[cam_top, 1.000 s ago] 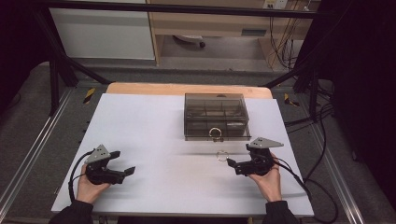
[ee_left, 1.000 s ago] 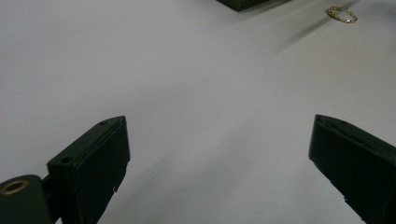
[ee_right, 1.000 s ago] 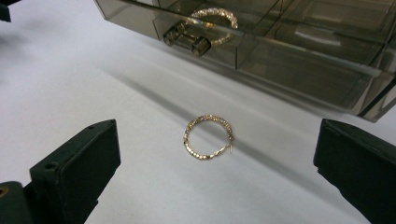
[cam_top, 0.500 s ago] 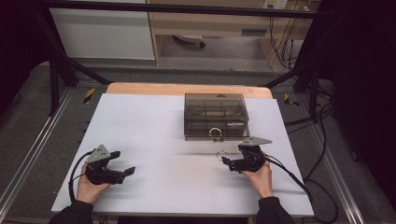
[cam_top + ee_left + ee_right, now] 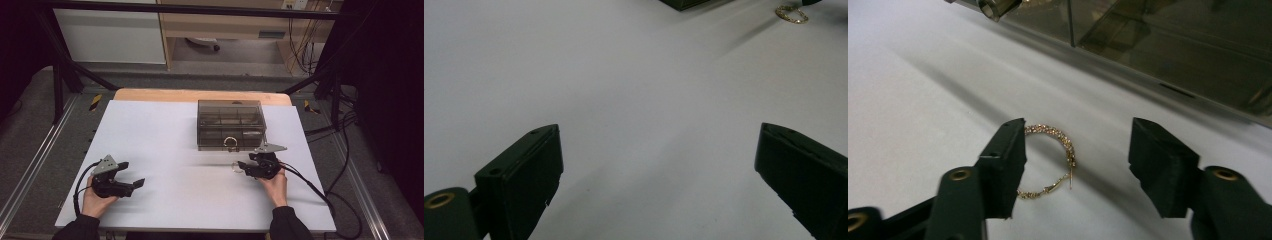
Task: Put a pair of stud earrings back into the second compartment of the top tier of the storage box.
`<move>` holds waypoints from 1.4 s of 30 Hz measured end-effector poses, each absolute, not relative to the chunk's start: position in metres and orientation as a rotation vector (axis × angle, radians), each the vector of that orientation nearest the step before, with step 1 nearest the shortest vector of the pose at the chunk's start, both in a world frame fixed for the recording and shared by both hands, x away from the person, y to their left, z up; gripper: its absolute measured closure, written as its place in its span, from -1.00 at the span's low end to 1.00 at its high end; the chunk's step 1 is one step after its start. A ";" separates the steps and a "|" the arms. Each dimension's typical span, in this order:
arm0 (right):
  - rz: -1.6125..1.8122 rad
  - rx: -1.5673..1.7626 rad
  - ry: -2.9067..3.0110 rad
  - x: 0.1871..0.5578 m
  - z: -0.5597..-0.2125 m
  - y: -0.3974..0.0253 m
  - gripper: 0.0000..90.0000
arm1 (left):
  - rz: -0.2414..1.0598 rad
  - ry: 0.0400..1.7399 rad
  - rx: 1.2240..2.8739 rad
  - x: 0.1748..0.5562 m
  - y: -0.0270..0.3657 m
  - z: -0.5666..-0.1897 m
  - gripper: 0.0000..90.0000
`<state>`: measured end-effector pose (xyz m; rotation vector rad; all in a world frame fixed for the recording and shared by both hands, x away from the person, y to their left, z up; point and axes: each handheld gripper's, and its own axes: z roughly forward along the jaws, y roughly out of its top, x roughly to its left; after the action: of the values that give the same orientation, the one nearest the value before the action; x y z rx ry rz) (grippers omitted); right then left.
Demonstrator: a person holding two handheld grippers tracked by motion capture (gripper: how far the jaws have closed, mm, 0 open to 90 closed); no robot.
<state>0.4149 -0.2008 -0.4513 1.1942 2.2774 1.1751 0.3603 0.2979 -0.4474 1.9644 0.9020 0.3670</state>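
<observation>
Right gripper (image 5: pixel 240 169) sits low over the white table (image 5: pixel 165 130), right of the table's middle and just in front of the smoked clear box (image 5: pixel 230 125). Its jaws stand wide apart and grip nothing. In the right gripper view the gripper (image 5: pixel 1075 150) has a gold hoop earring (image 5: pixel 1053 160) lying flat on the table between its jaws, close against the left jaw, which hides part of the ring; cannot tell if they touch. The other jaw is well clear of it. The hoop is studded, with its thin clasp end pointing to the gap. In the high view the earring (image 5: pixel 236 167) shows as a small pale ring at the gripper's tips, near the box's front wall. The box stands toward the far edge of the table, right of centre, lid down, with dividers seen through the top and a gold ring-shaped latch (image 5: pixel 230 143) on its front face. Left gripper (image 5: pixel 131 183) rests near the table's front left corner, held in the person's left hand (image 5: pixel 95 200), well apart from box and earring. In the left gripper view the gripper (image 5: pixel 659 150) has its jaws spread wide with bare table between them; the earring (image 5: pixel 791 13) shows far off at the upper right, blurred.
</observation>
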 end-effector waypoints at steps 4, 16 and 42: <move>1.183 1.190 2.282 0.417 -0.453 -0.200 0.16 | 0.367 0.902 1.966 0.360 0.298 -0.448 -0.89; 1.197 1.195 2.336 0.423 -0.458 -0.197 0.64 | 0.365 0.902 1.967 0.361 0.298 -0.448 -0.89; 1.163 1.196 2.348 0.424 -0.459 -0.197 0.92 | 0.365 0.903 1.966 0.361 0.298 -0.448 -0.89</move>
<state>0.4237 -0.1971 -0.4589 1.1964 2.3484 1.1628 0.3606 0.2976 -0.4477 1.9662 0.9026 0.3646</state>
